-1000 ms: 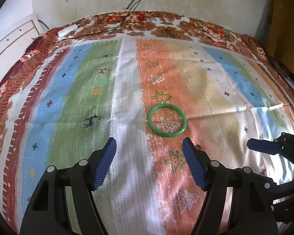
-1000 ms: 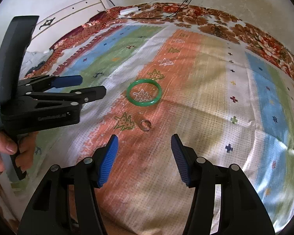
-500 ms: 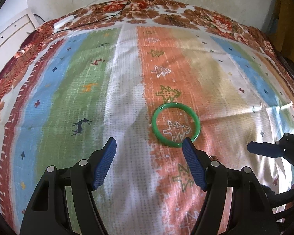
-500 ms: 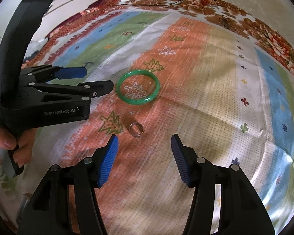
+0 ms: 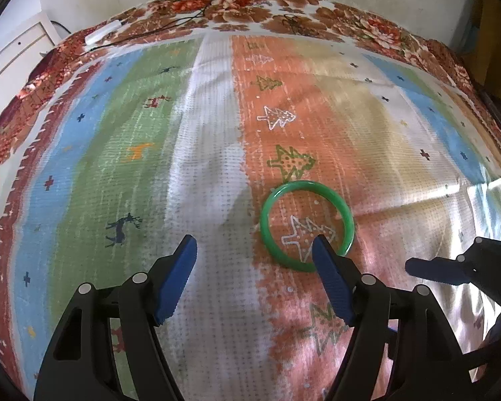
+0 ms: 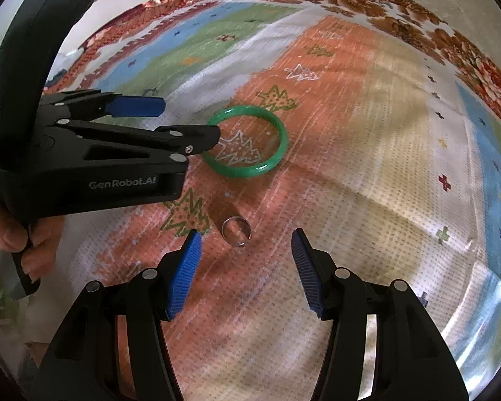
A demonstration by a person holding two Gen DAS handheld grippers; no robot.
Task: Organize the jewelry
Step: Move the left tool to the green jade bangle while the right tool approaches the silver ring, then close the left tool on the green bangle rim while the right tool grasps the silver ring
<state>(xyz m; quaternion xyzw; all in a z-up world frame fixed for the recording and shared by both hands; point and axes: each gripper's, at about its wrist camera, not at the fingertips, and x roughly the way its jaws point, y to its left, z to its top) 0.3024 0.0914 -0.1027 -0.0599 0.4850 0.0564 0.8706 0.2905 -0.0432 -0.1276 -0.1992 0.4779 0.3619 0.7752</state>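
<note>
Where cloth [image 5: 217, 300] lies bare, bangle [image 5: 345, 217]

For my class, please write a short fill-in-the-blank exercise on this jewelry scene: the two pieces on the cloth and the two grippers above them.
1. The bangle lying on the striped cloth is ____ in colour.
2. The small metal ring lies on the ____ stripe of the cloth.
3. The right gripper holds ____ between its blue pads.
4. The jaws of the left gripper stand ____.

Missing words: green; orange; nothing; open
</note>
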